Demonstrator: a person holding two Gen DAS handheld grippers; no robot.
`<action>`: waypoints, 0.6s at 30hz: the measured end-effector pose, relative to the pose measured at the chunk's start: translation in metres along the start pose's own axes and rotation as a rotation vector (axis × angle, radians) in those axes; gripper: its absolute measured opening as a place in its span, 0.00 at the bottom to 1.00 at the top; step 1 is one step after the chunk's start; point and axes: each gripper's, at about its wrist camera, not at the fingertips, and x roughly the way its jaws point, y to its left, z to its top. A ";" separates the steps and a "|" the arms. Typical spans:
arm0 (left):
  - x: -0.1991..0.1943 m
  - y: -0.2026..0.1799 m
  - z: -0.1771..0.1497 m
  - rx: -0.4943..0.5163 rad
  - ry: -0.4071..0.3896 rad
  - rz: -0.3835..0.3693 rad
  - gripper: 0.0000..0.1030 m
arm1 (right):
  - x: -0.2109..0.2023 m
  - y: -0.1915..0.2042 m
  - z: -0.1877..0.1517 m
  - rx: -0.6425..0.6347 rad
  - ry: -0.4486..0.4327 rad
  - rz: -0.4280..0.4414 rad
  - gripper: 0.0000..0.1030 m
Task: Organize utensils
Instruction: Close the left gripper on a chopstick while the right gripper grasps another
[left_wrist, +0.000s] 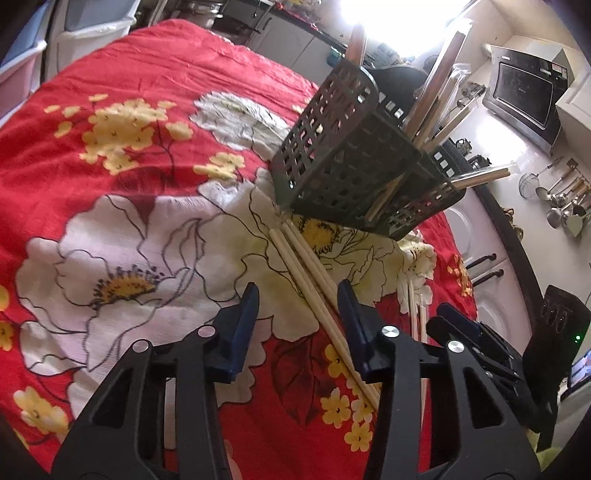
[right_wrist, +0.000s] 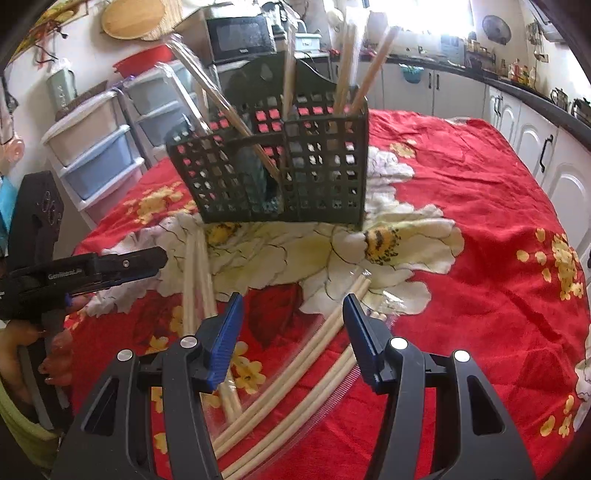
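the left gripper (left_wrist: 299, 306) stands with jaws apart, a pair of pale chopsticks (left_wrist: 314, 291) lying between them untouched; the right gripper (right_wrist: 291, 314) is released over wrapped chopsticks (right_wrist: 325, 332); beyond both sits the black basket (right_wrist: 325, 173)

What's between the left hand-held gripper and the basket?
Only chopsticks on flowered cloth, running from the left hand-held gripper toward the basket; left wrist view.

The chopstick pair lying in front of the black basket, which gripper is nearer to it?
Left. The left gripper straddles that chopstick pair, pads not visibly pressing. The right gripper sits beside it, over a separate chopstick bundle.
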 end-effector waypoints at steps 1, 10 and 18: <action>0.003 0.000 0.000 -0.003 0.009 -0.003 0.32 | 0.003 -0.002 0.000 0.008 0.016 -0.001 0.52; 0.023 0.012 0.010 -0.070 0.052 -0.019 0.21 | 0.029 -0.017 0.004 0.109 0.121 0.011 0.50; 0.033 0.028 0.025 -0.136 0.074 -0.047 0.15 | 0.044 -0.026 0.015 0.191 0.158 0.064 0.50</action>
